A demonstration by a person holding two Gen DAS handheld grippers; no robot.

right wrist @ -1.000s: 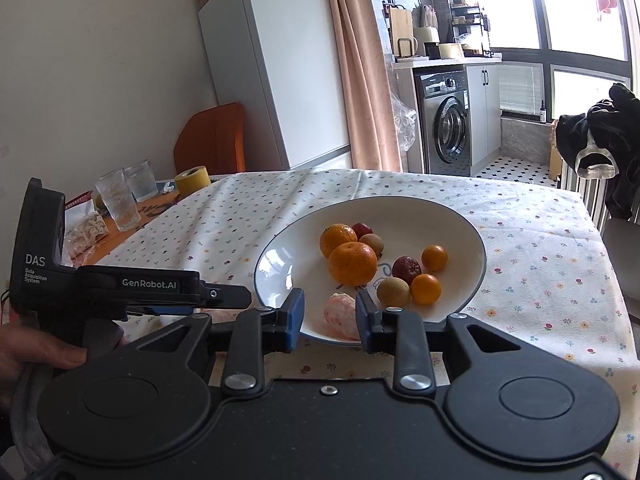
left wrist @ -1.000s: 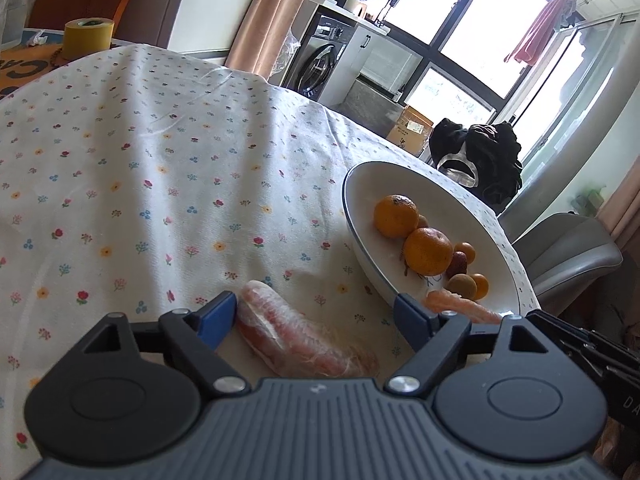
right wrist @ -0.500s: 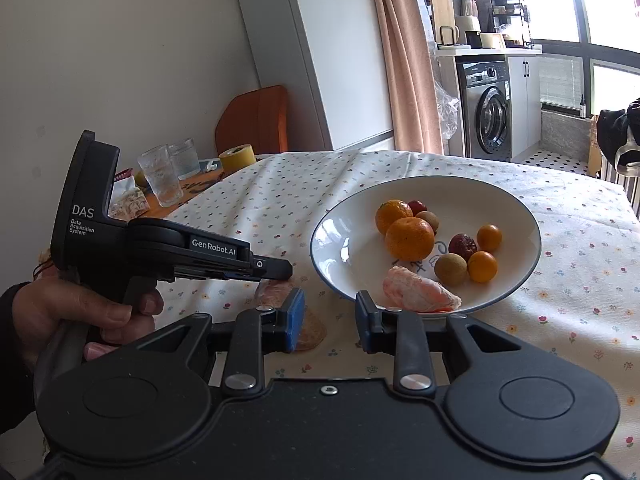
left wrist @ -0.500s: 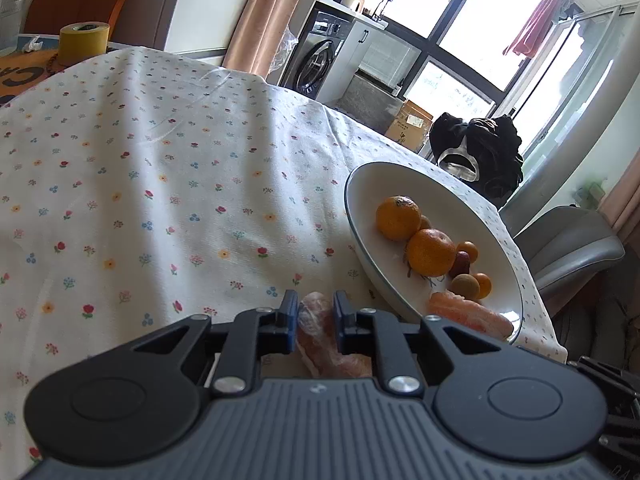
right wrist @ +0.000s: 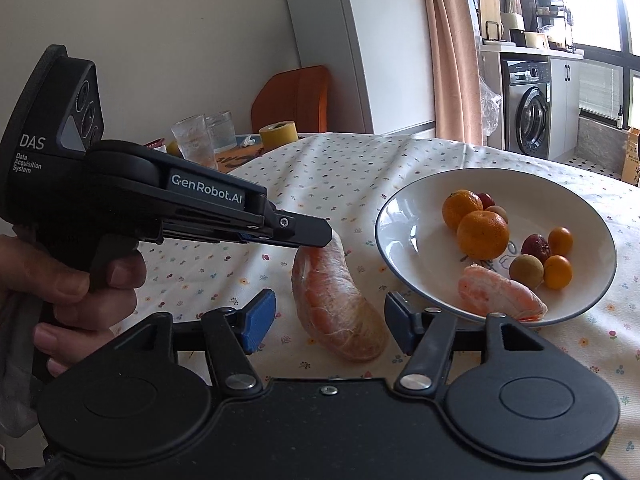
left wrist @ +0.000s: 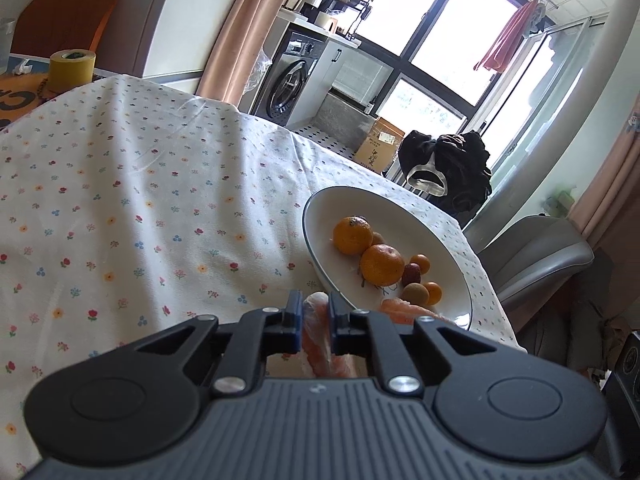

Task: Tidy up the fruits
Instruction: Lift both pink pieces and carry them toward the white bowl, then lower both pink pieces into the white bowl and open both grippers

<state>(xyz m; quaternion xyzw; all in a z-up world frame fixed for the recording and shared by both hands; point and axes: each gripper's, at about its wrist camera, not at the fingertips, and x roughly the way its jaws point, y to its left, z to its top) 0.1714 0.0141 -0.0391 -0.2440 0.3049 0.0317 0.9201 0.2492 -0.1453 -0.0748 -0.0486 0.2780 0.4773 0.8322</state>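
While the left gripper [left wrist: 313,322] pinches a peeled pomelo segment [left wrist: 318,330] just short of the plate [left wrist: 320,208], the soft flesh could crush or slip. From the right wrist, the right gripper [right wrist: 329,317] gapes empty around that segment's near end, just left of the plate, risking a bump.

We see a roll of yellow tape [right wrist: 277,133] at ten o'clock on the far table edge, with two clear glasses [right wrist: 204,142] just left of it. An orange chair [right wrist: 294,96] stands behind them. A washing machine [right wrist: 530,114] sits at two o'clock beside the peach curtain [right wrist: 452,48], and black clothing [left wrist: 448,170] hangs past the table.
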